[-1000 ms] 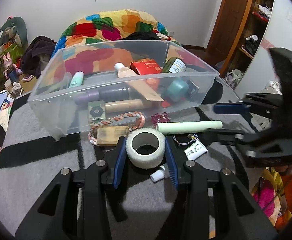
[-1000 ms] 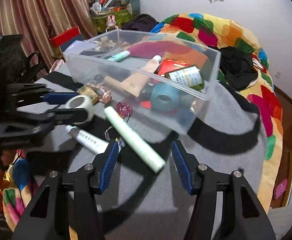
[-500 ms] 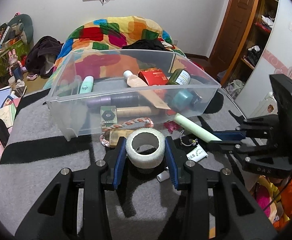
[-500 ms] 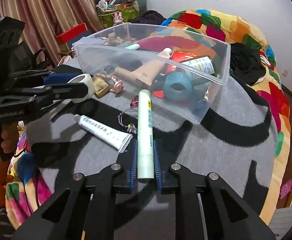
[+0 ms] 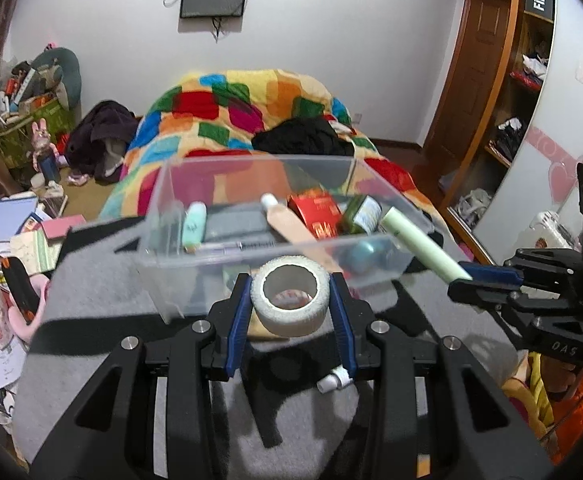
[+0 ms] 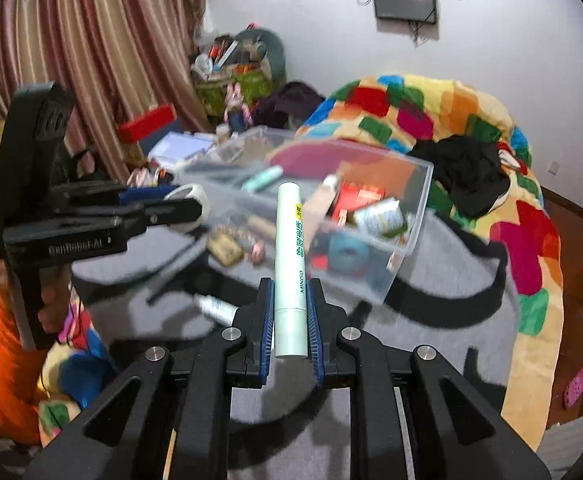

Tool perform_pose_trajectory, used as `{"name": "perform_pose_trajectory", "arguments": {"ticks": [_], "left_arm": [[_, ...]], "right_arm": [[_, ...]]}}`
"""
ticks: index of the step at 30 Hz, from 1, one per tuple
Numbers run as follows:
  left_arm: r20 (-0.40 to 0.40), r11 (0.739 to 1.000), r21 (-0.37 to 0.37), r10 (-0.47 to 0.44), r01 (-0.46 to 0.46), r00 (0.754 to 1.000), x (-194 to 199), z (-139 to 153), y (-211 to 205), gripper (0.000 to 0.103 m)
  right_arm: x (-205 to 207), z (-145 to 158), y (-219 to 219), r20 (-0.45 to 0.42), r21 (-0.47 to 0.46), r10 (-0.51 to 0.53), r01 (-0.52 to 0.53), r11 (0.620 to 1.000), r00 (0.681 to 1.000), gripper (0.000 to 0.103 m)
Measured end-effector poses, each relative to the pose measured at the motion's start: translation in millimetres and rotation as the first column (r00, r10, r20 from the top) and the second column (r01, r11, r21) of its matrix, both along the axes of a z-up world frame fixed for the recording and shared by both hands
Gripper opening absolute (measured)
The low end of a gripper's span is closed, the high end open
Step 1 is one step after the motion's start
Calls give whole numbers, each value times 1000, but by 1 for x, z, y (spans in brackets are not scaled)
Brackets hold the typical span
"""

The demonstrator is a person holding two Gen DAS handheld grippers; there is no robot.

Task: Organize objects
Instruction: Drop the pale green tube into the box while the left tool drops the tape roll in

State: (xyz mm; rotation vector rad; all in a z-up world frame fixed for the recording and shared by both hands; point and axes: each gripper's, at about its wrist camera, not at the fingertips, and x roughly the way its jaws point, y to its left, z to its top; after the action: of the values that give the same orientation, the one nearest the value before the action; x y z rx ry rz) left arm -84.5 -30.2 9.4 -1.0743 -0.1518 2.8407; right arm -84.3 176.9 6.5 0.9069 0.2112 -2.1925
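My left gripper is shut on a white tape roll and holds it raised just in front of the clear plastic bin. My right gripper is shut on a pale green tube, lifted off the grey blanket and pointing at the bin. In the left wrist view the tube reaches over the bin's right corner. The bin holds a red box, a peach tube, a mint bottle and other items.
A white tube, a tan block and a braided ring lie on the grey blanket before the bin. A colourful quilt lies behind. Clutter sits at the left.
My right gripper closed on the green tube and lifted it toward the bin. My left gripper rose with the tape roll, closer to the bin.
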Motion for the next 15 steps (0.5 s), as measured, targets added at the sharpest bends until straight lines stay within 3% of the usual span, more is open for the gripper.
{"name": "perform_pose_trajectory", "arguments": {"ticks": [8, 15], "left_arm": [[-29, 999, -18, 39, -40, 999, -18, 9, -7, 38], [11, 996, -23, 83, -82, 997, -46, 3, -21, 38]], "right_arm": [[-43, 7, -12, 49, -58, -105, 108, 993, 993, 14], [-81, -8, -23, 124, -58, -196, 204, 977, 973, 14]]}}
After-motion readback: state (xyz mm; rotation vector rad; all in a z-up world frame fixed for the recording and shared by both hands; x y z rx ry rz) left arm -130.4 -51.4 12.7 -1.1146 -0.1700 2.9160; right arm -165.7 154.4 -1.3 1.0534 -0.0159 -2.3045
